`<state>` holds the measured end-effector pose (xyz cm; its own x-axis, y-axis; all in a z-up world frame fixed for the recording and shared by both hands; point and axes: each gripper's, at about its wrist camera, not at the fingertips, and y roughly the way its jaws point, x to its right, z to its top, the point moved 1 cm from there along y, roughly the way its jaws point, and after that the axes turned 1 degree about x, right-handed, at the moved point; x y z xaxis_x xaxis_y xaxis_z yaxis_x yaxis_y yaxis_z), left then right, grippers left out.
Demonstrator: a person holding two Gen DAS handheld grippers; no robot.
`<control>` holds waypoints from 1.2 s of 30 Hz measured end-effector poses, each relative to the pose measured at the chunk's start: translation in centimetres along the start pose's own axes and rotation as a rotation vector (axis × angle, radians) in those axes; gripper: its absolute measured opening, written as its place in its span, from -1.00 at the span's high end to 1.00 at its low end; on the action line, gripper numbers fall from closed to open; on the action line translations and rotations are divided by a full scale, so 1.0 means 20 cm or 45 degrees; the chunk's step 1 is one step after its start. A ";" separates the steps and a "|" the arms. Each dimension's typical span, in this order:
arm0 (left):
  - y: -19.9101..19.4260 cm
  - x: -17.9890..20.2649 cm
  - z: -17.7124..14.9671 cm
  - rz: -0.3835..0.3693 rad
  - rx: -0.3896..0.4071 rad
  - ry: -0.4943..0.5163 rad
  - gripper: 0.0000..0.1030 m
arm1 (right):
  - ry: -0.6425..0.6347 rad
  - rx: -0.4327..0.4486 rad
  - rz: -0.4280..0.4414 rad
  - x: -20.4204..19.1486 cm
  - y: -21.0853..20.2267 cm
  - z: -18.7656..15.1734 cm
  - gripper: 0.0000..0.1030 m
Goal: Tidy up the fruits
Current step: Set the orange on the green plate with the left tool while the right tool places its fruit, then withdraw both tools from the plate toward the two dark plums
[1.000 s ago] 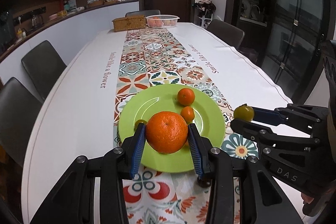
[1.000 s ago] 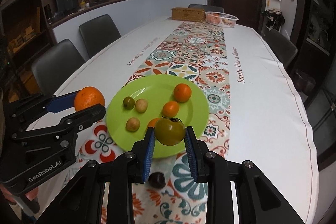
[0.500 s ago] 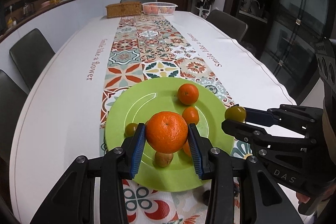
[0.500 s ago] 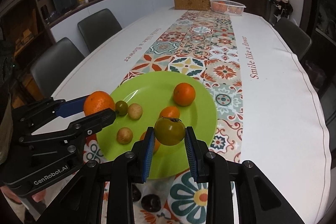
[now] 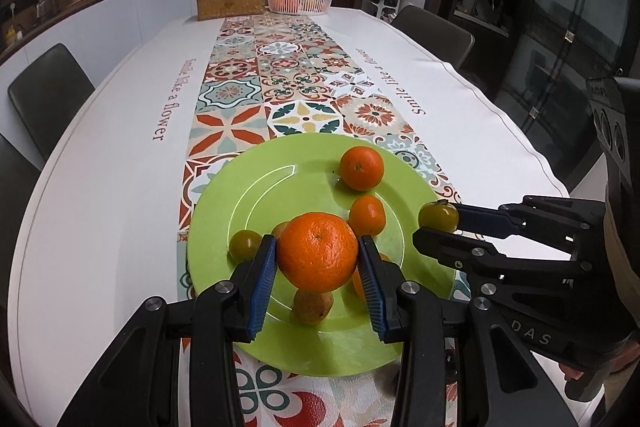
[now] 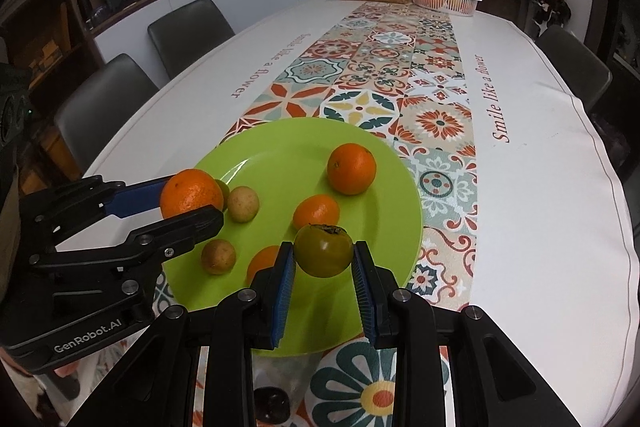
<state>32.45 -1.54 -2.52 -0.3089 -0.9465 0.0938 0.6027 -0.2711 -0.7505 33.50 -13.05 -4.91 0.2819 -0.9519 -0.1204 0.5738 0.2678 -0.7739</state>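
Both claws, left [image 5: 318, 263] gripping orange [image 5: 318, 251] (right [image 6: 324, 267] a persimmon [image 6: 324, 250]), hover over plate [image 5: 320, 355].

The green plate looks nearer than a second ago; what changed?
Both grippers carried their fruit forward over the green plate. The left gripper still grips the big orange; the right gripper still grips the greenish persimmon. Nothing was released. The fruit already on the plate stayed put.
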 end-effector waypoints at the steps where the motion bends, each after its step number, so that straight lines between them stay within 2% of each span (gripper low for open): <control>1: 0.00 0.00 0.00 0.002 -0.005 -0.001 0.22 | 0.003 0.001 0.001 0.00 0.00 0.00 0.42; 9: -0.07 -0.04 -0.02 0.032 0.031 -0.021 0.11 | 0.026 0.016 0.017 0.01 0.00 0.00 0.39; 12: -0.12 -0.03 -0.02 0.085 0.065 0.016 0.11 | 0.027 0.035 0.010 0.00 -0.04 -0.01 0.38; 19: -0.29 0.02 -0.07 0.098 0.130 0.043 0.03 | -0.045 0.117 -0.005 -0.07 -0.22 -0.06 0.38; 28: -0.54 0.10 -0.14 0.086 0.220 0.042 -0.20 | -0.060 0.245 0.012 -0.13 -0.51 -0.14 0.20; 31: -0.60 0.13 -0.17 0.098 0.243 0.059 -0.22 | -0.073 0.278 0.000 -0.15 -0.58 -0.16 0.12; 36: -0.64 0.17 -0.24 0.104 0.258 0.082 -0.29 | -0.094 0.303 0.012 -0.17 -0.66 -0.22 0.12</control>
<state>20.17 -0.50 4.30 -0.2956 -0.9553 -0.0086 0.7609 -0.2300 -0.6067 21.55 -13.92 3.04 0.3388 -0.9379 -0.0744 0.7334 0.3128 -0.6035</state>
